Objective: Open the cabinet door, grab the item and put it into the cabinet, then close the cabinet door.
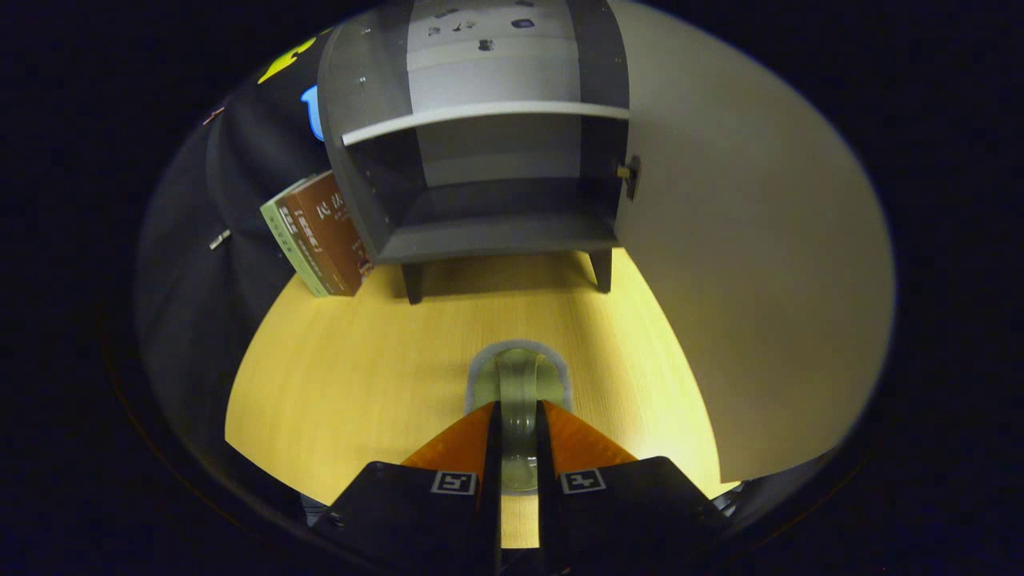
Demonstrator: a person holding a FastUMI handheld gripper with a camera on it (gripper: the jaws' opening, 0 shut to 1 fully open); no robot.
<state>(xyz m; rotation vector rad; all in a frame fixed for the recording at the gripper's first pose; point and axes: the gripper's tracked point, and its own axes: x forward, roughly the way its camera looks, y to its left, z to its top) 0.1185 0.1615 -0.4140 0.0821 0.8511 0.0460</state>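
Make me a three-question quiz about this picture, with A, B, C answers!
1. Where is the book?
A. beside the cabinet's left wall
B. on the shelf
C. between the fingers

2. How many shelves are inside the cabinet?
A. three
B. none
C. one

3. The cabinet door is:
A. shut
B. open
C. missing

Answers:
1 A: the book leans against the cabinet outside.
2 C: one shelf crosses it.
3 B: the door swings wide, while the hand-held gripper holds a cup on the table.

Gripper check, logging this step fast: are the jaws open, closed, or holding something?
Gripper: jaws closed on the clear glass cup, one on each side, held above the wooden table facing the open cabinet.
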